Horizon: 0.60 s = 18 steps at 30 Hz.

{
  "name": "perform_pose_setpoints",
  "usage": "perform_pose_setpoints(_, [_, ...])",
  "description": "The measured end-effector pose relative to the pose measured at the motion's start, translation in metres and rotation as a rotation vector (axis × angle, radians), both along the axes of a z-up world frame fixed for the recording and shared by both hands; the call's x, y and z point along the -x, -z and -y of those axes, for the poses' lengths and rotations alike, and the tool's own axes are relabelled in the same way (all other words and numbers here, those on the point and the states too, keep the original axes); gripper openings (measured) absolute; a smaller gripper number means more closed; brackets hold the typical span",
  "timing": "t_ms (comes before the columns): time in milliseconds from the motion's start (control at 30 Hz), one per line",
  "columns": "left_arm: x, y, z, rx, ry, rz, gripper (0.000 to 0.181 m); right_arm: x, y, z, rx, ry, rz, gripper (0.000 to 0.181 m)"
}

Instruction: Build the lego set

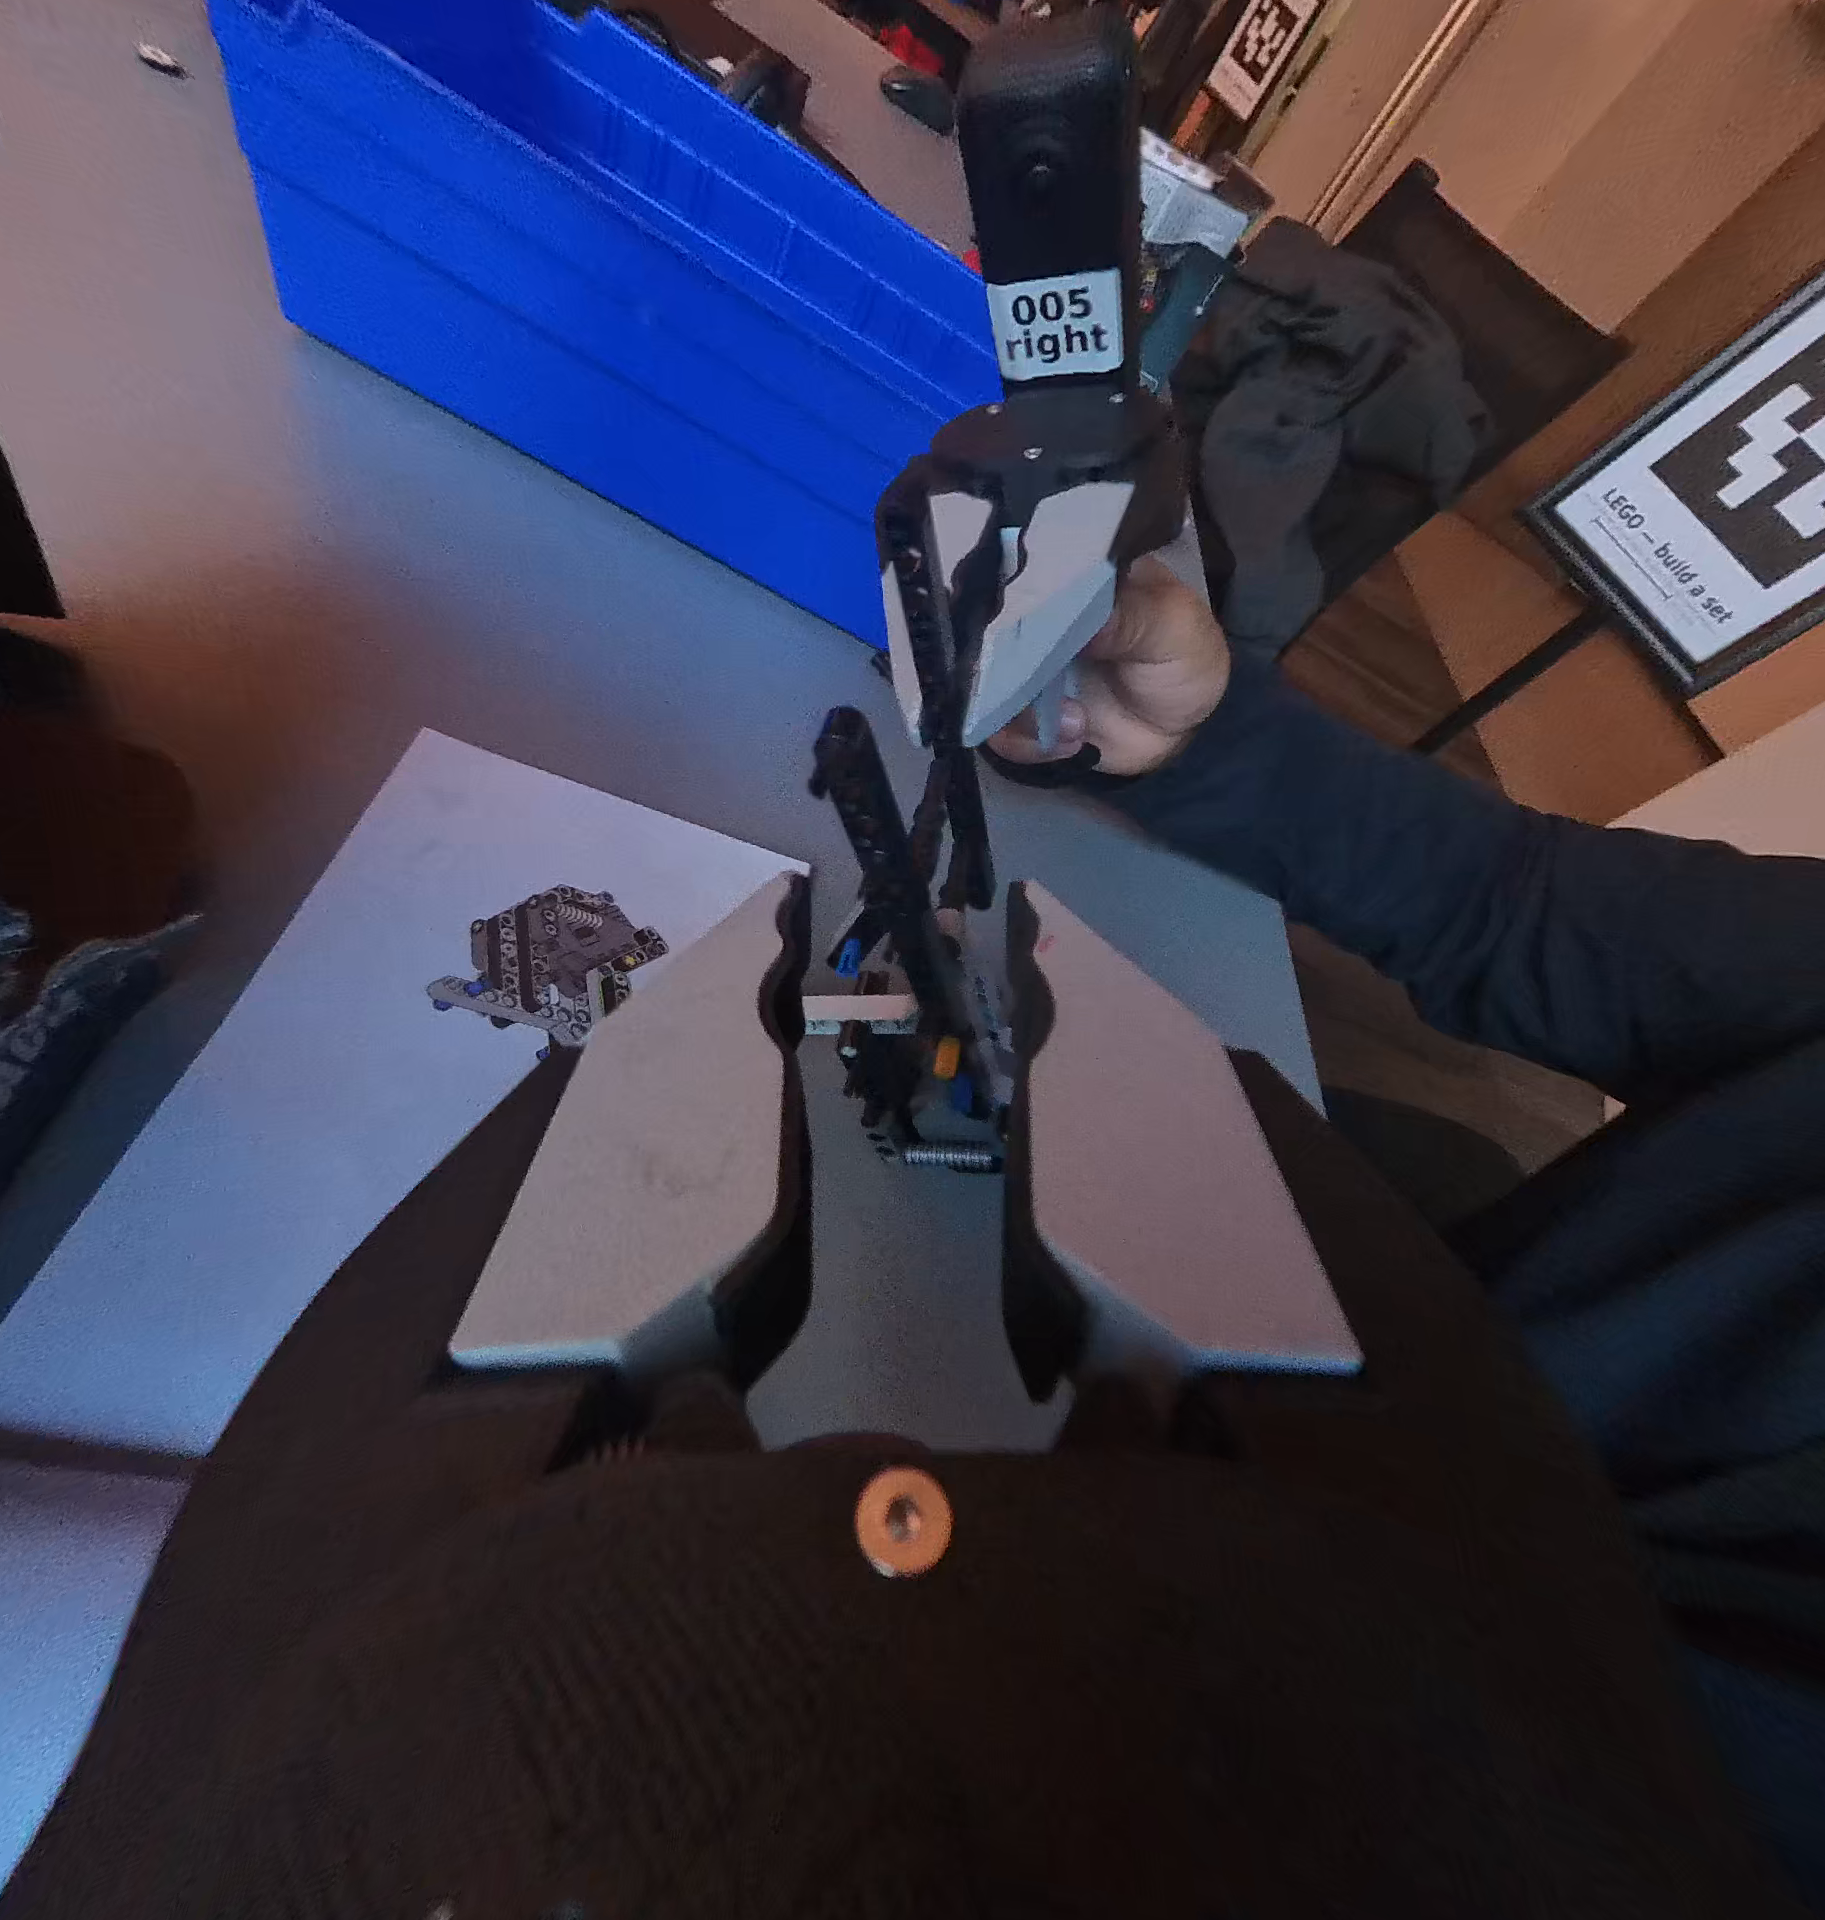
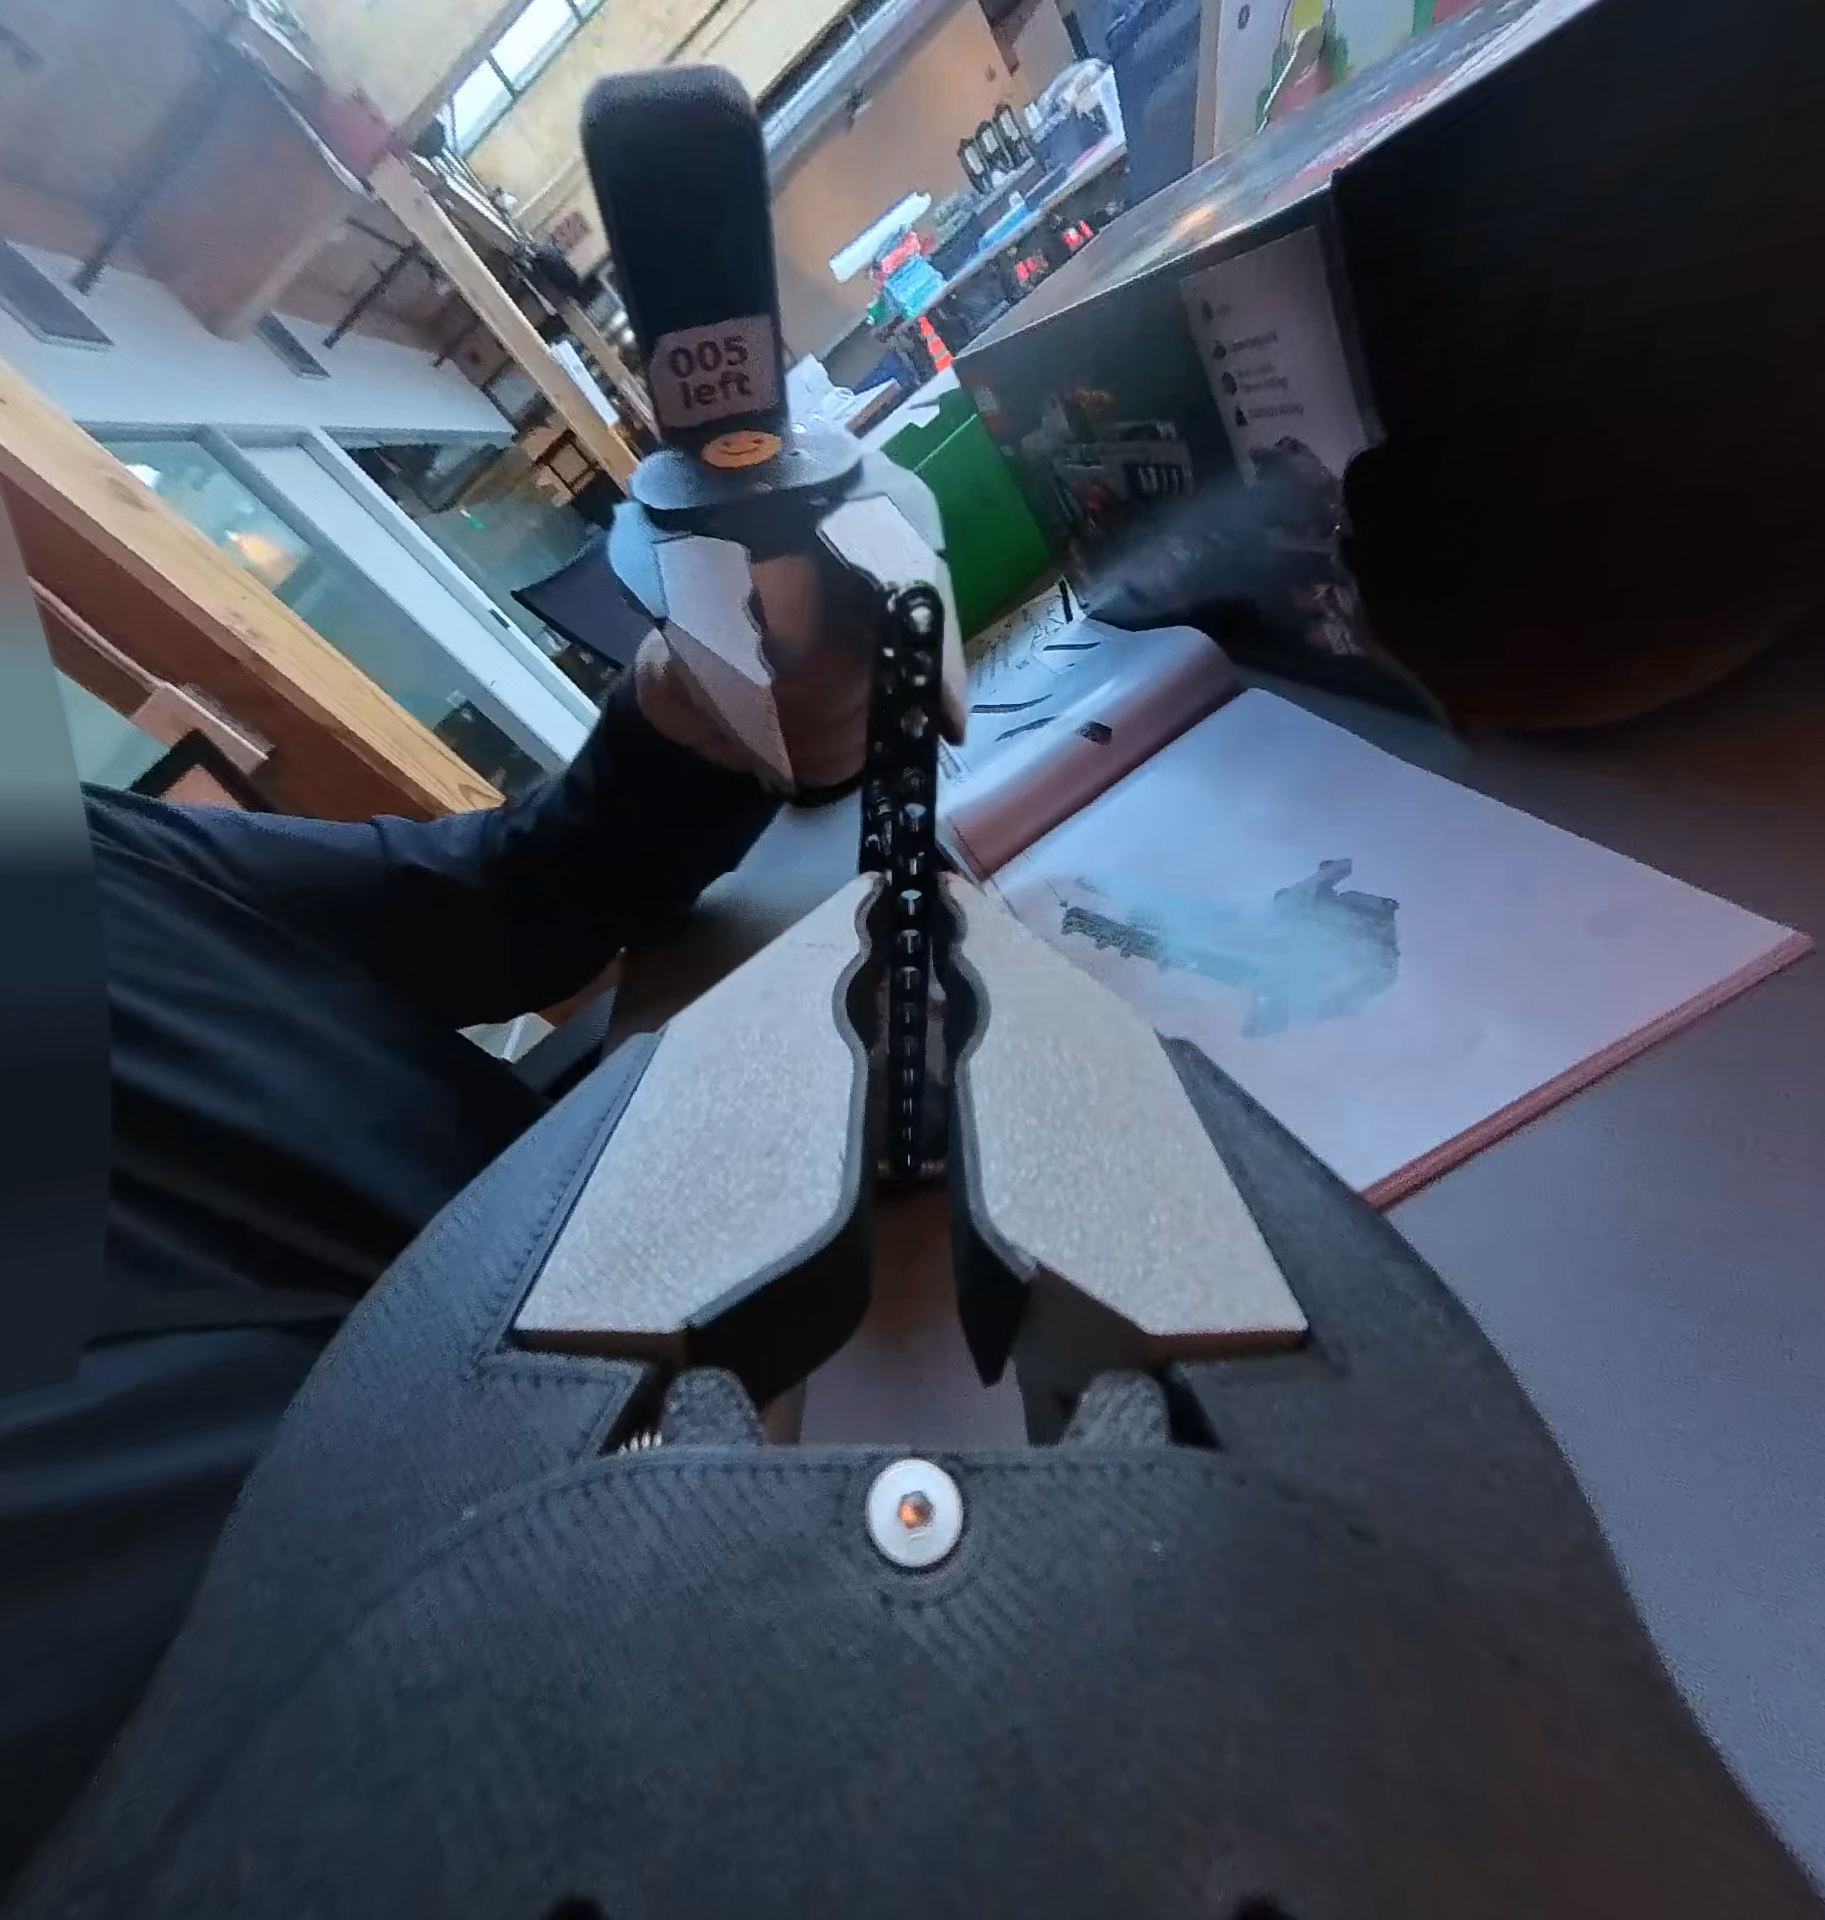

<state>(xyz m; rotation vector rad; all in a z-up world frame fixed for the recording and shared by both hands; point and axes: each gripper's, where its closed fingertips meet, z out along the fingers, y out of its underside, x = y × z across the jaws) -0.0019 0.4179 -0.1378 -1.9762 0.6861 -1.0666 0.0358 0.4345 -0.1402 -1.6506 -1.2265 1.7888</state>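
My left gripper [image 1: 908, 904] is shut on a small black and grey lego assembly [image 1: 923, 1049] and holds it above the grey table [image 1: 388, 540]. A tan pin reaches to the left finger and the right pad touches the model's side. A black beam [image 1: 872, 821] sticks up from the assembly. My right gripper [image 2: 910, 888] is shut on a long black studded beam [image 2: 908, 997]. The beam's far end reaches the assembly at the left gripper [image 2: 866, 748]. In the left wrist view the right gripper [image 1: 949, 717] comes in from above with that beam [image 1: 955, 821].
An open instruction booklet [image 1: 347, 1060] lies on the table left of the grippers; it also shows in the right wrist view [image 2: 1407, 914]. A blue bin [image 1: 596, 260] stands behind. A set box [image 2: 1095, 447] and a dark object [image 2: 1614, 416] stand at the back right. The person's sleeve [image 1: 1510, 935] crosses the right side. The tips of one gripper are about 5 centimetres away from the tips of the other.
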Motion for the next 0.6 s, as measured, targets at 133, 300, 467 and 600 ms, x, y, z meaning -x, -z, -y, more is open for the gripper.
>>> perform_pose_setpoints(133, [-0.004, 0.009, -0.003, -0.017, 0.025, -0.026, 0.034, 0.001, -0.002, 0.003, 0.058, -0.025, -0.023, 0.004])
perform_pose_setpoints(300, [-0.019, 0.007, 0.004, -0.043, 0.105, -0.003, 0.027, 0.002, -0.003, 0.005, 0.068, -0.037, -0.032, 0.004])
perform_pose_setpoints(467, [-0.023, 0.003, 0.004, -0.036, 0.115, 0.056, 0.016, 0.003, -0.005, 0.008, 0.065, -0.037, -0.043, 0.005])
perform_pose_setpoints(600, [-0.021, 0.004, 0.006, -0.041, 0.121, 0.062, 0.009, 0.002, -0.004, 0.012, 0.034, -0.051, -0.045, 0.004])
